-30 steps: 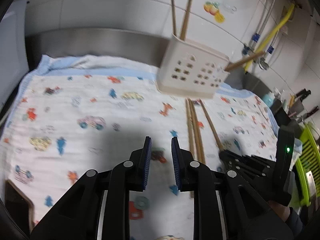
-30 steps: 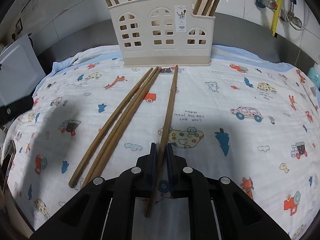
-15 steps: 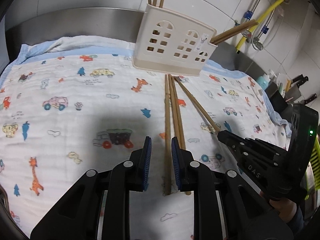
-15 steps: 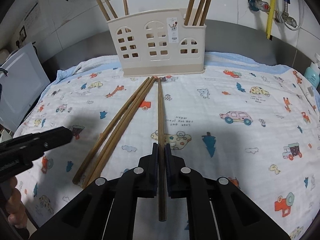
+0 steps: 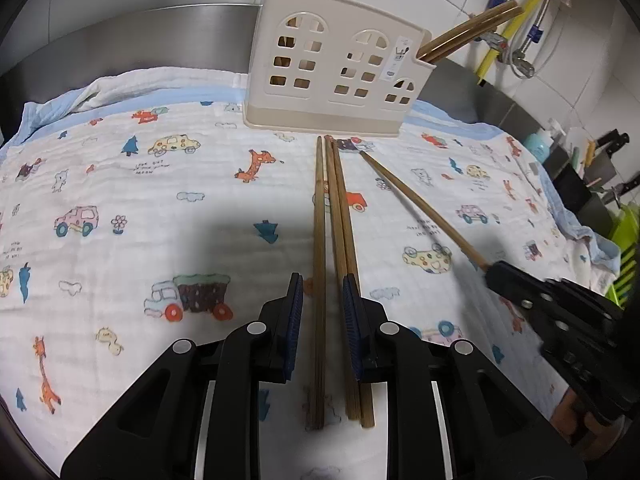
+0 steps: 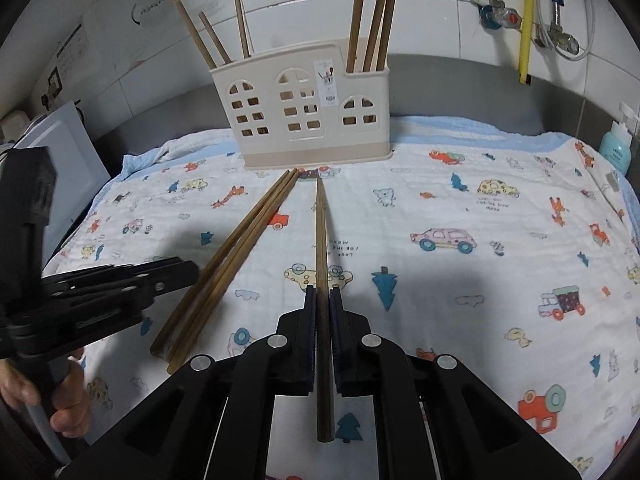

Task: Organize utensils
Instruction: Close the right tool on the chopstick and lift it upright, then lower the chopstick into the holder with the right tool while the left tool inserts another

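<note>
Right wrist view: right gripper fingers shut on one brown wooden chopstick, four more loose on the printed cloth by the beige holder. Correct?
Not quite: three brown wooden chopsticks lie loose on the printed cloth, not four. The right wrist view shows it; the right gripper is shut on one brown wooden chopstick in front of the beige plastic holder.

Your right gripper [image 6: 322,294] is clamped on a single wooden chopstick [image 6: 321,236] that points straight ahead at the cream holder [image 6: 300,120], its far tip close to the holder's base. Three loose chopsticks [image 6: 232,256] lie side by side on the printed cloth [image 6: 480,208] to its left. Your left gripper [image 6: 176,274] sits just beside them, and more chopsticks stand in the holder
</note>
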A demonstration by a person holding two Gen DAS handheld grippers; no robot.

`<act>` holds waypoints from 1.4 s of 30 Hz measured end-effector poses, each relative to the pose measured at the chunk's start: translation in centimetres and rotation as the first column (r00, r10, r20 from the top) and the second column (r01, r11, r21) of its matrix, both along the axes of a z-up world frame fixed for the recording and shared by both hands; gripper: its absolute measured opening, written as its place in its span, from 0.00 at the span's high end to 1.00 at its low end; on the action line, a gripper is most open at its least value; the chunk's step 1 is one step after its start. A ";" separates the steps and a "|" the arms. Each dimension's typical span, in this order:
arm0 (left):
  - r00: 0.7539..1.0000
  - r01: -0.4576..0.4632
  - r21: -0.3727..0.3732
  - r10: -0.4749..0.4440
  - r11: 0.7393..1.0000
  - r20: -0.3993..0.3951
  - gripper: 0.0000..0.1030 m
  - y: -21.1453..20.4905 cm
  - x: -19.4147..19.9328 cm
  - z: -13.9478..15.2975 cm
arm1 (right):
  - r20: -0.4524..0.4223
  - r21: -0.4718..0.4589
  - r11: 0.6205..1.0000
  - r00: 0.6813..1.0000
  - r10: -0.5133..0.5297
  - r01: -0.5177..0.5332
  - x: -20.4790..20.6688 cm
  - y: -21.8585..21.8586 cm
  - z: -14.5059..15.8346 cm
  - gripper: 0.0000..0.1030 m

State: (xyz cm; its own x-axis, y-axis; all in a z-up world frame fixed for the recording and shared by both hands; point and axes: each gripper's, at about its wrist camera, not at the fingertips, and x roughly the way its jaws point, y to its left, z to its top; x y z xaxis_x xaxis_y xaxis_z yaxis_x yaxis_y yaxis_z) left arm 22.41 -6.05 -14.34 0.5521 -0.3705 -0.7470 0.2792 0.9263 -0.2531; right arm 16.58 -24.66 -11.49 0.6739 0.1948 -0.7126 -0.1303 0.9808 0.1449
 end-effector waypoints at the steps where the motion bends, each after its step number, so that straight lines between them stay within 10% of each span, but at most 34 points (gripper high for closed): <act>1: 1.000 -0.002 0.000 0.002 1.000 -0.003 0.80 0.0 0.1 -0.1 | 0.005 0.001 1.000 1.000 0.002 -0.002 -0.1 -0.1 0.2 0.94; 20: 0.999 -0.040 0.143 0.036 0.989 0.033 0.93 -2.1 0.4 -1.1 | 0.062 -0.001 1.000 0.998 0.024 -0.024 -1.2 -1.1 2.3 0.94; 33: 0.998 0.006 0.008 -0.006 1.000 0.058 0.94 0.1 -0.2 3.1 | 0.129 -0.036 0.997 0.989 0.077 -0.073 -1.4 -1.4 7.1 0.94; 42: 0.998 0.064 0.042 -0.065 0.997 0.020 0.94 0.5 -1.1 4.1 | 0.176 -0.039 0.993 0.978 0.116 -0.111 -1.0 -0.9 10.4 0.94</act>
